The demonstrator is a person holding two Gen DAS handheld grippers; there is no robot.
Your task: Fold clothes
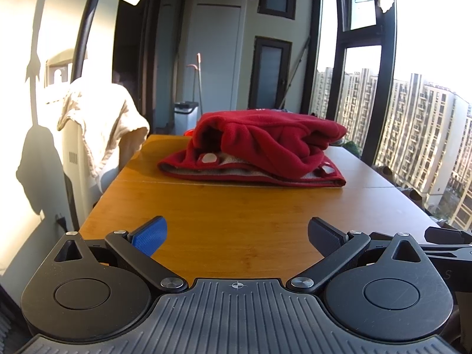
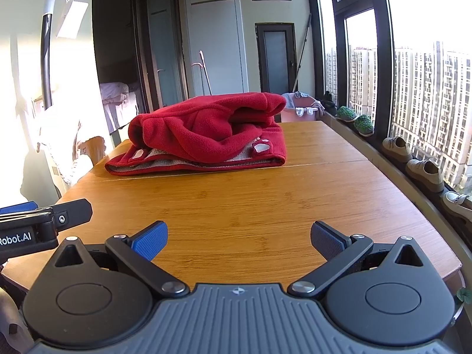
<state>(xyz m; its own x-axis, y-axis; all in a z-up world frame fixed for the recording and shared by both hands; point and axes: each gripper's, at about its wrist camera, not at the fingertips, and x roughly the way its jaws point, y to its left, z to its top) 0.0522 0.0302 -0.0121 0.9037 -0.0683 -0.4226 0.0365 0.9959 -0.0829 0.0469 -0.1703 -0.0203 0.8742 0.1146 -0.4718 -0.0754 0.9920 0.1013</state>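
Both hand-held tools hover low over the near edge of a wooden table (image 1: 236, 221), side by side, well short of the cloth. The left gripper (image 1: 237, 236) and right gripper (image 2: 239, 237) each have their jaws spread wide, holding nothing. A red fleece garment (image 2: 206, 135) sits at the table's far middle, gathered into a rough, puffy bundle with a grey lining and pale patches showing along its flat lower edge. This could be a loosely finished fold or one awaiting tidying. Any further handling would need a pinch on one layer's edge only.
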